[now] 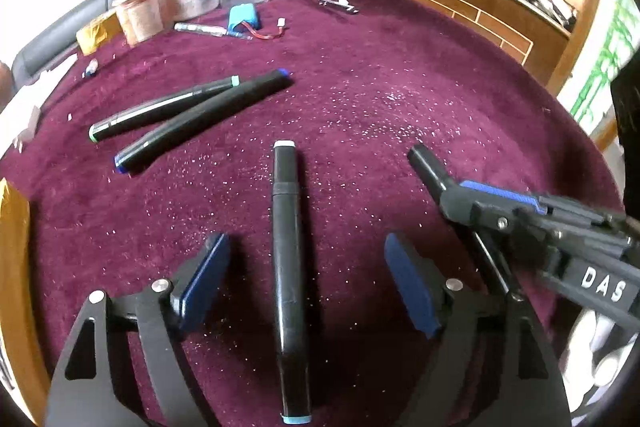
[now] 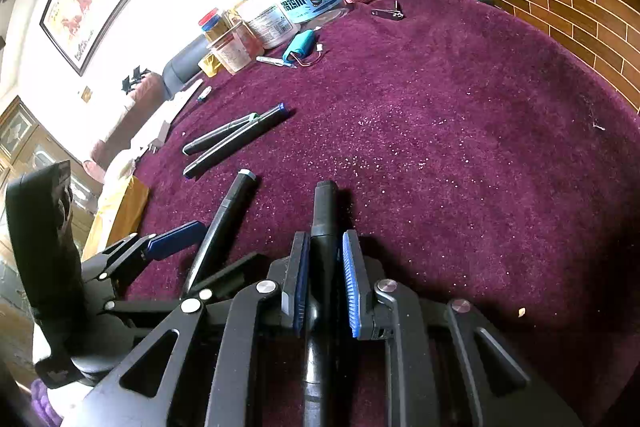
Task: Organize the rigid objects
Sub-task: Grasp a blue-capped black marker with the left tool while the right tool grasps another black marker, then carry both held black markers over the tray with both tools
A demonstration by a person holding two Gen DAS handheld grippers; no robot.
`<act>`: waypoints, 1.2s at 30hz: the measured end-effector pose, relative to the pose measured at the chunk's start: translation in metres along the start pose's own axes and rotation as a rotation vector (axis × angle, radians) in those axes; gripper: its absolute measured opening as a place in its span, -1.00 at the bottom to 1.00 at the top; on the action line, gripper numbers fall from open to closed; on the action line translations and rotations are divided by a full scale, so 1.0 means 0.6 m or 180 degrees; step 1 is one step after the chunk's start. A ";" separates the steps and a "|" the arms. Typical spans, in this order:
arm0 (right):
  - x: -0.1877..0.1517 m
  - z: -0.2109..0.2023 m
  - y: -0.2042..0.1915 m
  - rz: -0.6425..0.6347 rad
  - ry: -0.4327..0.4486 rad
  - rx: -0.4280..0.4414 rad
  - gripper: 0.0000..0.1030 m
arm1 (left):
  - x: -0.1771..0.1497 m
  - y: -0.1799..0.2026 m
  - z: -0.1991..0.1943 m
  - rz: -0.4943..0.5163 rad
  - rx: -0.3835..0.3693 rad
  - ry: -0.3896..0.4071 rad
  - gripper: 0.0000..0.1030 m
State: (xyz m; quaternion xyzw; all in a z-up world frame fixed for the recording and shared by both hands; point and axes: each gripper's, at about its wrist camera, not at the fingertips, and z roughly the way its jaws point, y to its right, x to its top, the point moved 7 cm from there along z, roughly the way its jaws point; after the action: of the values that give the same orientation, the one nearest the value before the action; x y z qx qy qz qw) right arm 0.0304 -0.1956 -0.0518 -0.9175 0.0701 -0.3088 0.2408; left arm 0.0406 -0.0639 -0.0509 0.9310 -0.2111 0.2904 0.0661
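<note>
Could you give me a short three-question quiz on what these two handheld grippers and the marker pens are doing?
1. True or false: the left gripper is clamped on the marker between its fingers.
2. What does the right gripper hold?
A. a black marker
B. the blue battery pack
C. nothing
3. How many markers lie as a pair farther back on the purple tablecloth?

Key: 1 false, its jaws are open; 2 A; 3 two.
</note>
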 end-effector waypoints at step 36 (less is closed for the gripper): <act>-0.016 -0.011 -0.027 -0.0337 -0.0107 -0.0400 -0.75 | -0.033 -0.008 -0.057 -0.0100 -0.0450 0.0128 -0.77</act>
State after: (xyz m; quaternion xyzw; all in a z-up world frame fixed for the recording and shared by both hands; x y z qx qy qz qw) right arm 0.0184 -0.1814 -0.0448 -0.9383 0.0366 -0.3006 0.1672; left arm 0.0107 -0.0440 -0.0339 0.9212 -0.2151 0.2923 0.1404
